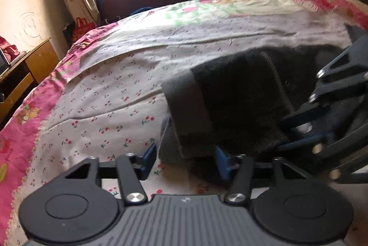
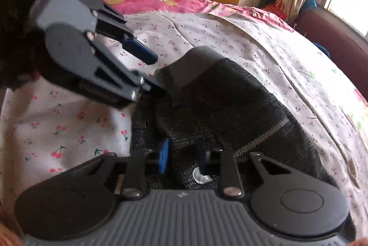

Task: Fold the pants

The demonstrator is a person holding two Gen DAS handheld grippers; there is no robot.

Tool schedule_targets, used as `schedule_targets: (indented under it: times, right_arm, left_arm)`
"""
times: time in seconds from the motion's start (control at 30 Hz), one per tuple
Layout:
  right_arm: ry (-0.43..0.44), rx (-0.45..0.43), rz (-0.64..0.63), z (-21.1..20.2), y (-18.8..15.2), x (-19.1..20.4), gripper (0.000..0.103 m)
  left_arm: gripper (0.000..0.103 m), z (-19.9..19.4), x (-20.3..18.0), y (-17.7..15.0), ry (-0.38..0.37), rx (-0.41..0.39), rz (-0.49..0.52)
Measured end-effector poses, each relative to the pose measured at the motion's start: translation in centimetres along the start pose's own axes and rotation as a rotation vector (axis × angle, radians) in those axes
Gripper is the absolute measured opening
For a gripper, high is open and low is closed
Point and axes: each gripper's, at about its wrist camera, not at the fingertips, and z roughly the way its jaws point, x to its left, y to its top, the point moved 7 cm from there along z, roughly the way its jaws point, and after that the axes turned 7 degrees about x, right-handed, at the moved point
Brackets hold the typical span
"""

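Mid-fold: my left gripper [image 1: 186, 157] gapes over pants [image 1: 234, 103] edge, right gripper [image 2: 184, 159] at 3 o'clock pinches cloth; next, flatten.

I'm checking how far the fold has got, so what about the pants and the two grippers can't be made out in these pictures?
- Pants, left wrist view: right part hidden behind the right gripper; motion blur.
- Pants, right wrist view: near edge hidden under the gripper's body; legs and layer count unclear.
- Left gripper, right wrist view: lower finger ends against the dark cloth, contact unclear.
- Right gripper: right finger dark against cloth, grip uncertain.
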Motion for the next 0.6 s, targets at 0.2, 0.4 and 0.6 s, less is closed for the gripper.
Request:
schedule_targets:
  times: [0.2, 0.4, 0.6]
  right_arm:
    - [-0.056, -0.019, -0.147, -0.6, -1.3, 1.6, 0.027]
    - [-0.085, -0.026, -0.153, 0.6, -0.8, 1.4, 0.028]
    - [-0.055, -0.024, -0.099, 1.1, -0.5, 0.9, 0.026]
  left_arm:
    - [0.069, -0.4, 0.3, 0.1, -0.051, -0.003, -0.03]
    - [0.063, -0.6, 1.1, 0.6, -0.176, 0.018, -0.083]
    - [0.067, 0.9, 0.1, 0.7, -0.204, 0.047, -0.061]
